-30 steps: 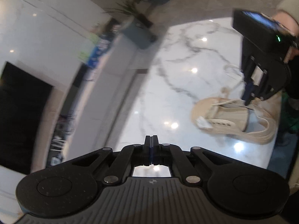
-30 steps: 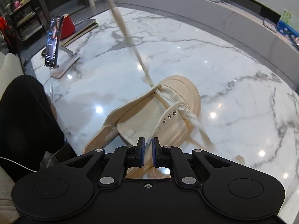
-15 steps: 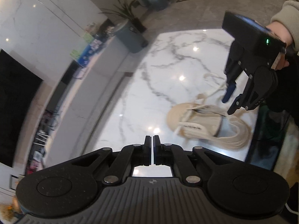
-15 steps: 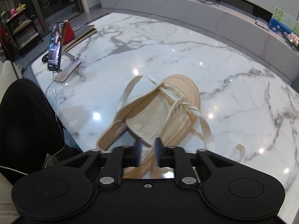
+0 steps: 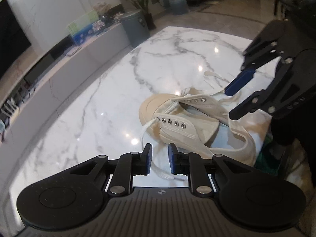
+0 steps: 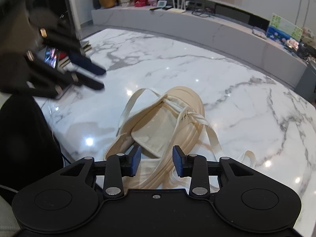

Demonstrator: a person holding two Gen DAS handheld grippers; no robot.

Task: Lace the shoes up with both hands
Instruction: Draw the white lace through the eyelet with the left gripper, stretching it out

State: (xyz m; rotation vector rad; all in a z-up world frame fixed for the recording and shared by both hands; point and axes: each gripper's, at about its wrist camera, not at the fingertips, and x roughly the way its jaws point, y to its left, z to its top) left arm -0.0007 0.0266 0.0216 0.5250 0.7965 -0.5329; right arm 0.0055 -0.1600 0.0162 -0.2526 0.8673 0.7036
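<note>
Left view, nearest: left tongs (image 5: 159, 162) low over the counter (image 5: 94, 118), jaws opening w/ a modest gap. White lace end (image 5: 158, 166) lies on the marble right between the pads, not pinched; prob. lined up this way so the tip can be taken for the next eyelet. Just beyond: cream shoe (image 5: 177, 118) resting on the counter near the person's edge, toe away from that edge, flaps spread wide so both eyelet rows (image 5: 172, 121) stay reachable. Lace passes only through the eyelets nearest the toe; the rest are empty, so lacing looks barely begun. Farther right, above the heel side: right tongs (image 5: 235, 98), jaws apart and opening, nothing between them.

Right view, nearest: right tongs' blue pads (image 6: 136, 160) hover over the shoe's heel and tongue (image 6: 156, 132), w/o touching as far as visible. Placed there, likely, to steady the shoe or take the other lace. Other lace end (image 6: 213, 138), flat and frayed, hangs over the sole's right side onto the marble. Upper left: left tongs blurred, so detail cannot be told there. Far: long stone ledge (image 6: 197, 25) w/ small items.
</note>
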